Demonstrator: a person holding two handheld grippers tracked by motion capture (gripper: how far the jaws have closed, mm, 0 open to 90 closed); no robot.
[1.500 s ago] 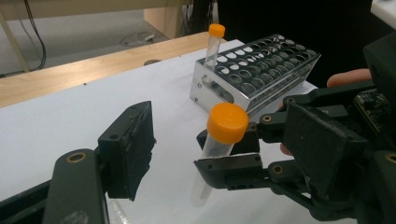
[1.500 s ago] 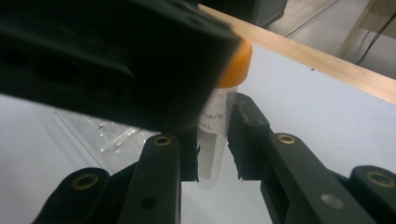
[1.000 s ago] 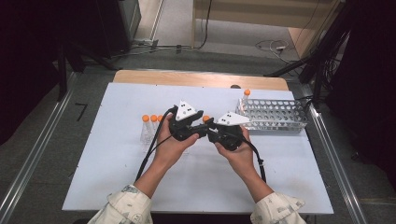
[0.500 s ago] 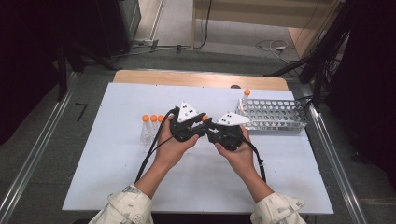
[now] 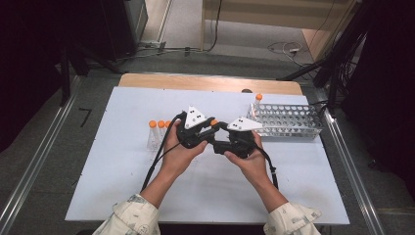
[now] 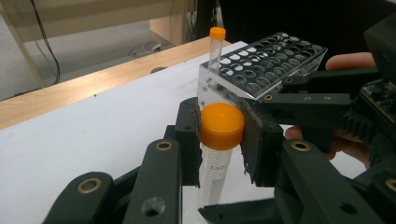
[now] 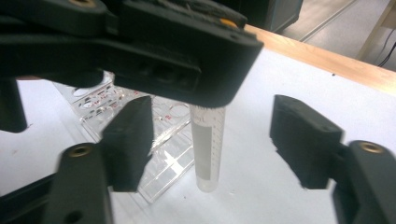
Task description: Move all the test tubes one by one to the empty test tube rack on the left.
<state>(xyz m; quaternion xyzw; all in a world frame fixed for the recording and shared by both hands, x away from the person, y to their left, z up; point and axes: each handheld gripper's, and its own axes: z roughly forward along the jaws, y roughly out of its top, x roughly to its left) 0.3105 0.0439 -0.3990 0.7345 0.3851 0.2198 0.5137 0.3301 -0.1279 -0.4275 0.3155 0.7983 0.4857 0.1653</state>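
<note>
White desk (image 5: pixel 122 186): left tongs (image 6: pixel 219 128) clamped on orange-capped tube (image 6: pixel 218 140), held upright above it; right tongs (image 7: pixel 210 140) spread apart around the tube's lower end.

A metal rack (image 5: pixel 288 120) stands on the white surface (image 5: pixel 122 186), one orange-capped tube (image 5: pixel 258 100) upright at its left corner. Spare tubes (image 5: pixel 155 133) stand well apart, left.
</note>
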